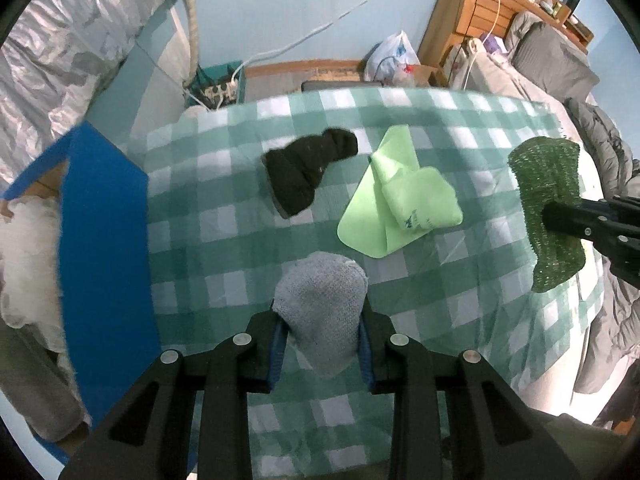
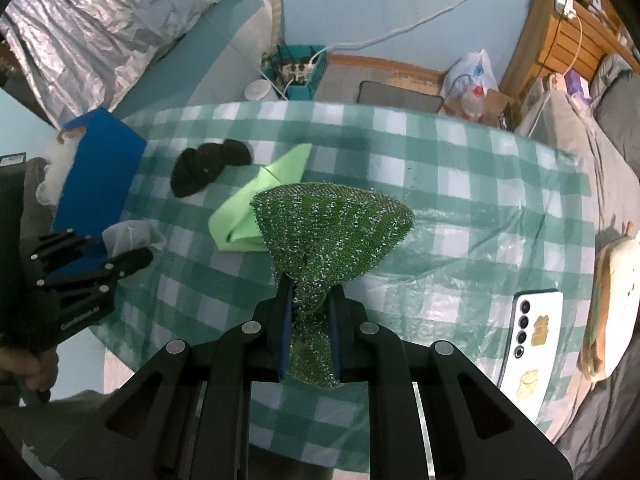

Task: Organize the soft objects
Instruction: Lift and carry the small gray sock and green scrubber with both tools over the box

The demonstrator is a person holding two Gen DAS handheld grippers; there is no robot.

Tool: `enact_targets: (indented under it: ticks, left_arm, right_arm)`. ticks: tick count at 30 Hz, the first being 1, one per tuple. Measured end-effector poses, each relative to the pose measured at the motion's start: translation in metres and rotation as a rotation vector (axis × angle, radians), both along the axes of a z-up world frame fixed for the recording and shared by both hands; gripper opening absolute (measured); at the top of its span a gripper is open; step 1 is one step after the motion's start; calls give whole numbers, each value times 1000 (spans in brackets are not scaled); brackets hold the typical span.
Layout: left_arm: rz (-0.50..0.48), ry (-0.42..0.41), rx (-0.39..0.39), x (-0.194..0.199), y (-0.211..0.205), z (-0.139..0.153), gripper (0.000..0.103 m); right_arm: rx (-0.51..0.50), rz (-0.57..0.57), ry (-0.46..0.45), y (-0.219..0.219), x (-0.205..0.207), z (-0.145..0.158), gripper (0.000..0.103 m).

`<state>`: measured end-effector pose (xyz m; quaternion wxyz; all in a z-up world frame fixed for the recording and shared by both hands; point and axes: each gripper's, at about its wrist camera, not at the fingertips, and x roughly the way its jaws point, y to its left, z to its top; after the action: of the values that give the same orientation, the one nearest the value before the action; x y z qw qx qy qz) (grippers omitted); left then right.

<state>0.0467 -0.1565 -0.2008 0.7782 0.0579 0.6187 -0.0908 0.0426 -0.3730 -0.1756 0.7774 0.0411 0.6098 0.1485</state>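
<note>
My left gripper (image 1: 322,320) is shut on a grey-blue knitted cloth (image 1: 322,308) and holds it above the green checked table (image 1: 224,216). My right gripper (image 2: 310,304) is shut on a dark green sparkly mesh scrubber (image 2: 332,232), held above the table; the scrubber also shows in the left wrist view (image 1: 548,204). A black sock (image 1: 308,168) and a light green cloth (image 1: 400,204) lie on the table between the grippers. A blue box (image 1: 104,240) with white fluffy stuff (image 1: 24,256) inside stands at the table's left edge.
A white phone (image 2: 532,340) lies on the table near its right edge. A bed with grey bedding (image 1: 560,60) is to the right. A plastic bag (image 1: 392,56) and a teal crate (image 1: 220,84) sit on the floor beyond the table.
</note>
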Motion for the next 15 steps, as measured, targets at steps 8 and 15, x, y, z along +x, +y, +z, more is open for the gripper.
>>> enact_targets:
  ticks: [8, 15]
  left_arm:
    - [-6, -71, -16, -6, 8, 39, 30]
    - [-5, -124, -26, -8, 19, 66, 30]
  right_arm:
    - [6, 11, -17, 15, 1, 22, 14]
    - [18, 24, -29, 30, 2, 35, 14]
